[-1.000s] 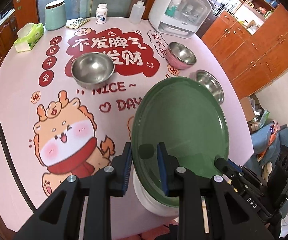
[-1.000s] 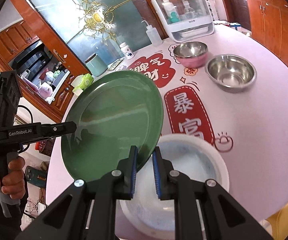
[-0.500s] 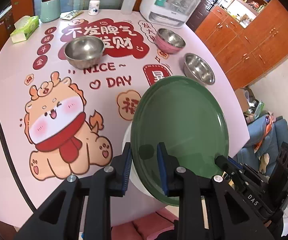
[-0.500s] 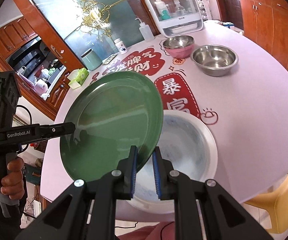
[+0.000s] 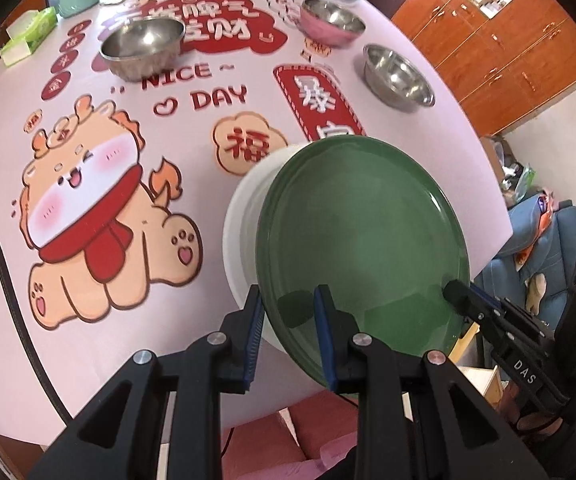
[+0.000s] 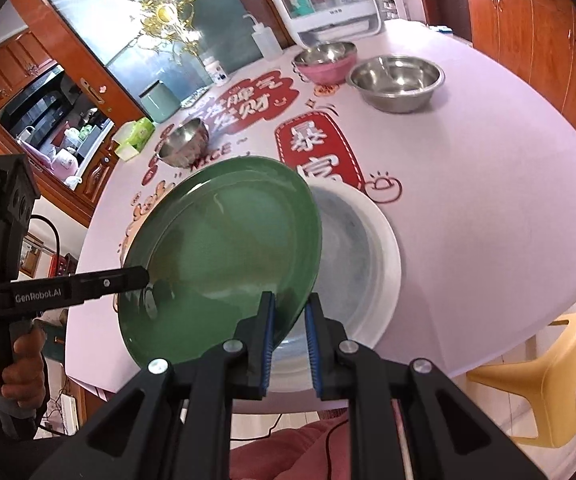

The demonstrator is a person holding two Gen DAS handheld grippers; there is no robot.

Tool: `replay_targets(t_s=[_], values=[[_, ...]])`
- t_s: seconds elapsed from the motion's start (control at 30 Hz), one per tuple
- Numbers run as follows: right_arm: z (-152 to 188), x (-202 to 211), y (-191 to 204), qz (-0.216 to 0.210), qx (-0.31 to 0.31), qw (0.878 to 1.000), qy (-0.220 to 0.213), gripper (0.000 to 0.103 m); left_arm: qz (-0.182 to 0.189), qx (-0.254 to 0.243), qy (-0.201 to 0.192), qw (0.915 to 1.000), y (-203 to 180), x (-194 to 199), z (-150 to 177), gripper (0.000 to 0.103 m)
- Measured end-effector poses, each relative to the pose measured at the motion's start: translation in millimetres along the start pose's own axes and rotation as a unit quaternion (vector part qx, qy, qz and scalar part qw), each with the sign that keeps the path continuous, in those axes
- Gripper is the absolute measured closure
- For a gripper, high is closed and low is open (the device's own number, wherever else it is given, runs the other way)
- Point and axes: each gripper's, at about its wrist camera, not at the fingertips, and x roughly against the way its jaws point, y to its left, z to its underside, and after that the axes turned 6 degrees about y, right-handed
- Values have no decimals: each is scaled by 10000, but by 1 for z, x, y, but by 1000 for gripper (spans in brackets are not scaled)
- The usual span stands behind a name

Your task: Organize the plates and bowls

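We grip the green plate (image 5: pixel 362 236) by its rim in both claws: the left claw (image 5: pixel 288 306) pinches one edge, the right claw (image 6: pixel 290 312) the opposite one. The plate tilts just above a white bowl (image 6: pixel 368 248), directly beyond our fingers. Farther ahead sit a steel bowl (image 5: pixel 398 74), a pink bowl (image 5: pixel 332 22) and another steel bowl (image 5: pixel 141 46).

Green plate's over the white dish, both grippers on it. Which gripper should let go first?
Probably left. The left gripper pinches the green plate at its raised outer edge; the right gripper grips the edge nearest the white dish and could steady it down.
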Motion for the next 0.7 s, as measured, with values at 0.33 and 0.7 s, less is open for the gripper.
replay_targets(t_s=[0.33, 0.7], values=[[-11, -29, -26, -122, 58, 9982, 581, 88, -221, 386, 398, 9982, -6, -37, 1, 80], [-41, -46, -37, -206, 691, 9920, 1032, 88, -315, 1114, 401, 9925, -9, -54, -4, 80]])
